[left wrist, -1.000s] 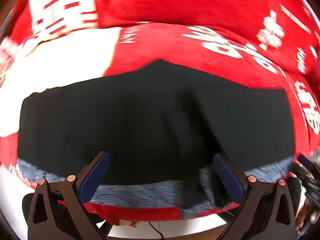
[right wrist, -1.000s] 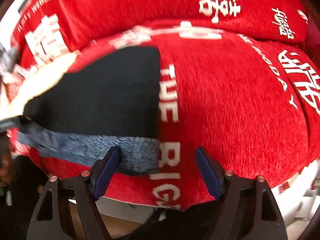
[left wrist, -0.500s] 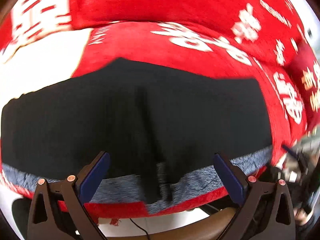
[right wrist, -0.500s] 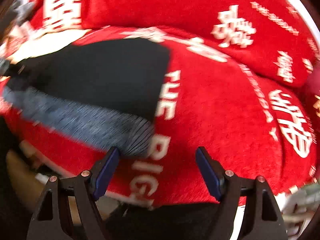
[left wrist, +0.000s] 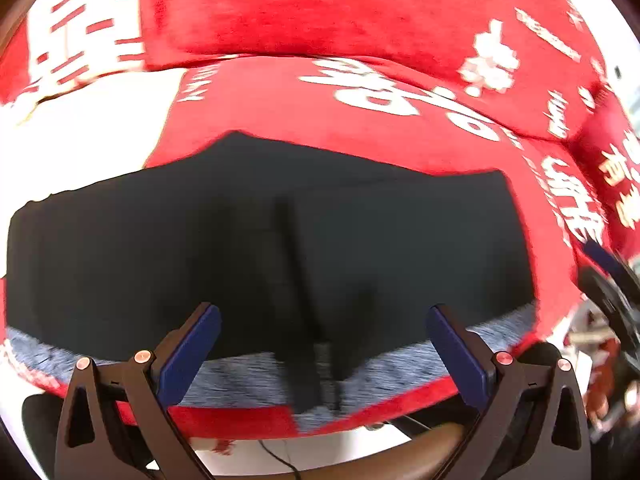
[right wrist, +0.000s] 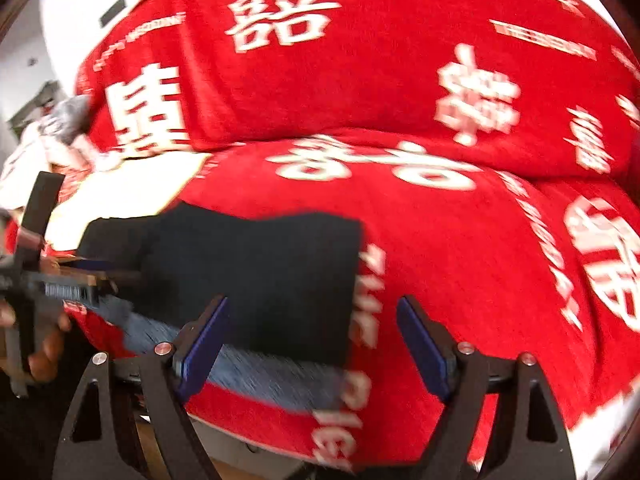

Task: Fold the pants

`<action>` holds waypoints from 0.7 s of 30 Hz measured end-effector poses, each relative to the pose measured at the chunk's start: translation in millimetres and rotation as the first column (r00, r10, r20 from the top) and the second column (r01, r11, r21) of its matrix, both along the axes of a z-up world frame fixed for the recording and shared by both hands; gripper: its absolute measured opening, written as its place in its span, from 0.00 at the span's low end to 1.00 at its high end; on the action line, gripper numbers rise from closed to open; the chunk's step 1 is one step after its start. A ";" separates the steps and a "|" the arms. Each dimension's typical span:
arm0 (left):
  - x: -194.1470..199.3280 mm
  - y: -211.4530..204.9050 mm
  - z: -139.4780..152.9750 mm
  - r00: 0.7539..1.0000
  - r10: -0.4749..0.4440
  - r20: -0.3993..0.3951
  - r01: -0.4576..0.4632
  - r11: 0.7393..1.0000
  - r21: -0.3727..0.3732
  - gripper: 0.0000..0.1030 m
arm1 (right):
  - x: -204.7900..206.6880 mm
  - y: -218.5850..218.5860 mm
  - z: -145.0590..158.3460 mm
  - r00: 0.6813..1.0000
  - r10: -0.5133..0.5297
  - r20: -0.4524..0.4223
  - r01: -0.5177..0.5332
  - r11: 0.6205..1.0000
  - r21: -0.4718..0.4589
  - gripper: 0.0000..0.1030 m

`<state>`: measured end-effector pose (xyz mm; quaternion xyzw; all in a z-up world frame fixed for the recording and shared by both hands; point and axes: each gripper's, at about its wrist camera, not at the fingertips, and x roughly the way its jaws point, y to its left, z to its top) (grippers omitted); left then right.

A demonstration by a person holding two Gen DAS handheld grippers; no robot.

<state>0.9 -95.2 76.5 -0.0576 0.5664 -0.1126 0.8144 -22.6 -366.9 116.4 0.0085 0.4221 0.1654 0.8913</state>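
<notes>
Black pants with a grey-blue waistband lie flat on a red cushion, waistband at the near edge. My left gripper is open and empty, hovering over the waistband's middle. My right gripper is open and empty above the pants' right edge and waistband. The left gripper also shows at the left of the right wrist view, and the right gripper at the right edge of the left wrist view.
The red seat cushion with white lettering stretches to the right. A red back cushion rises behind. A white patch of fabric lies at the left. The cushion's front edge drops off below the waistband.
Both grippers have shifted while staying open. The right wrist view has swung so the pants' right edge now sits between its fingers. The pants have not moved.
</notes>
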 end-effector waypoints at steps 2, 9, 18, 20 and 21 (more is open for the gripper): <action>-2.8 -15.8 -13.7 0.998 -0.057 -0.022 0.057 0.998 0.014 1.00 | 26.2 25.1 -10.3 0.997 0.074 -0.018 -0.074 0.997 0.020 0.84; -7.2 -9.7 -40.4 0.994 -0.041 -0.105 0.049 0.996 0.077 1.00 | 82.8 56.6 -63.8 0.982 0.078 -0.171 -0.089 0.994 -0.058 0.84; -16.1 12.3 -38.4 0.994 0.036 -0.099 -0.017 0.982 0.187 1.00 | 66.7 40.4 -22.7 0.996 0.020 -0.090 -0.025 0.998 -0.062 0.85; -18.4 23.6 -32.8 0.992 0.075 -0.099 -0.061 0.989 0.131 1.00 | 83.6 46.5 -38.2 0.987 -0.013 -0.161 -0.007 0.993 -0.121 0.84; -20.2 31.7 -25.6 0.992 0.097 -0.079 -0.087 0.989 0.119 1.00 | 90.9 52.4 -42.3 0.982 -0.010 -0.190 -0.015 0.991 -0.130 0.84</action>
